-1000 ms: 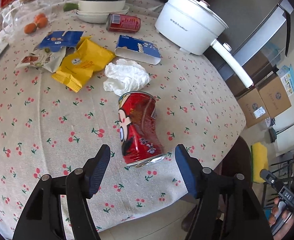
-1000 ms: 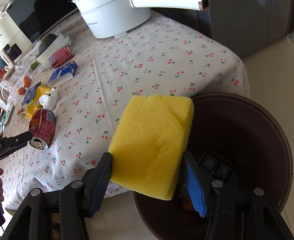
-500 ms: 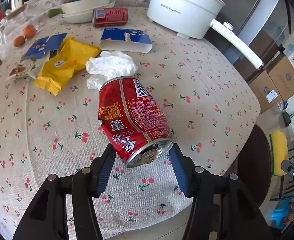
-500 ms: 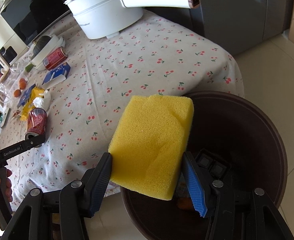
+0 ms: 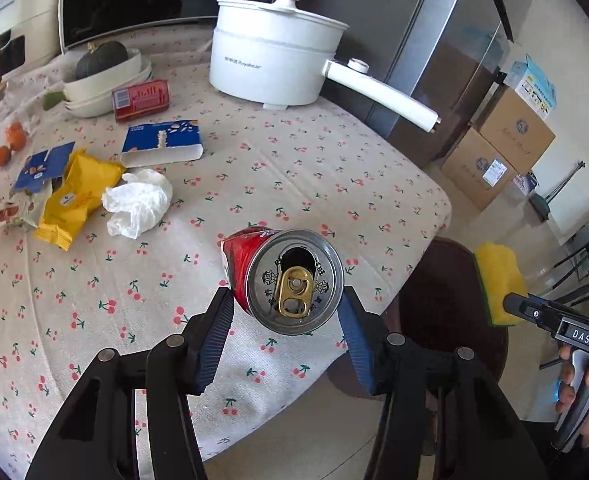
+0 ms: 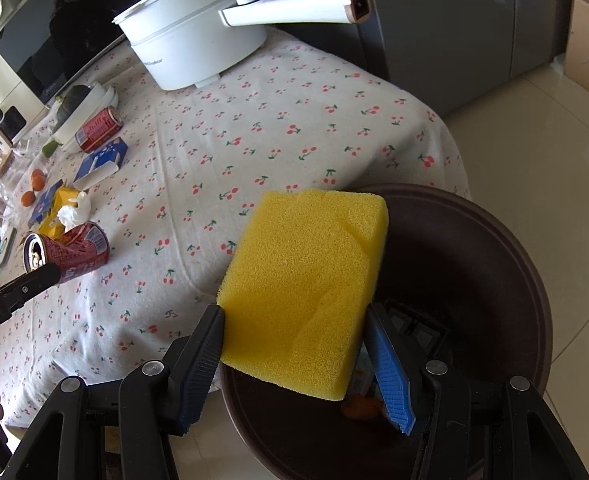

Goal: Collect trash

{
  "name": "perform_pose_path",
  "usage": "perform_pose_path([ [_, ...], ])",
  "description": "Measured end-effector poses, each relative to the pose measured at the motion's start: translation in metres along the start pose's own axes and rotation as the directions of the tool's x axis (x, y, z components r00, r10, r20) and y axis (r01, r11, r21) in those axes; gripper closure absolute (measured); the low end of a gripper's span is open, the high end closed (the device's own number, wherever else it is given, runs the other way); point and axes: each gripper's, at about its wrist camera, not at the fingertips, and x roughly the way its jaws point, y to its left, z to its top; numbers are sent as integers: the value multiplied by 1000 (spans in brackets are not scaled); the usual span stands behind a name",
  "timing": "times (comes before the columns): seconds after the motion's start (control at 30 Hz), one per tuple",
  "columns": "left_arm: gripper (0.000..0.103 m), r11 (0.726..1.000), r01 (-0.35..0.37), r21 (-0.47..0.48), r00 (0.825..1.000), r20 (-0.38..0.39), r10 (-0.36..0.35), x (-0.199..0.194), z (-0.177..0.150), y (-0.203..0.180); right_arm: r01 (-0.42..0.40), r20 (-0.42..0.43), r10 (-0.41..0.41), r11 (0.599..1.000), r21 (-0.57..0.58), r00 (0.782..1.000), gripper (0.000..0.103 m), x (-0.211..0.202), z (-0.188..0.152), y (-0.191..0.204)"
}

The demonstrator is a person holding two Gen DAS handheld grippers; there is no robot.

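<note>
My left gripper (image 5: 286, 312) is shut on a dented red drink can (image 5: 282, 276) and holds it above the cherry-print table, its open top facing the camera; the can also shows in the right wrist view (image 6: 68, 248). My right gripper (image 6: 298, 336) is shut on a yellow sponge (image 6: 306, 284) held over the rim of a dark brown bin (image 6: 494, 264) beside the table; the sponge shows in the left wrist view (image 5: 498, 280) above the bin (image 5: 446, 304). More trash lies on the table: a crumpled white tissue (image 5: 138, 200), a yellow wrapper (image 5: 74, 196), a blue carton (image 5: 162, 142).
A white electric pot (image 5: 274, 64) with a long handle (image 5: 382, 96) stands at the table's far side. A second red can (image 5: 140, 100), stacked bowls with a squash (image 5: 102, 76) and small oranges (image 5: 8, 144) are at the far left. Cardboard boxes (image 5: 494, 148) stand on the floor.
My left gripper has closed on the red can, lifted it off the table and tipped it so its top faces the camera. The right gripper keeps the sponge over the bin.
</note>
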Motion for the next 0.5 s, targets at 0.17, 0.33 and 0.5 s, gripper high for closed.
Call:
perform_pose_path([
  [0.17,55,999,-15,28,999,50,14,-6,3,-8,-1,-1,1,1000,1,1000,42,-1,1,-2],
  [0.33,84,999,-24,45,999,42,22,-1,8,-7,-1,-7,1,1000,-4,1000,42,1,1,0],
  [0.5,51,1000,-18,26,1000,-17,18,21,8,-3,0,-13,0,1000,-1,1000,42,3,0,-1],
])
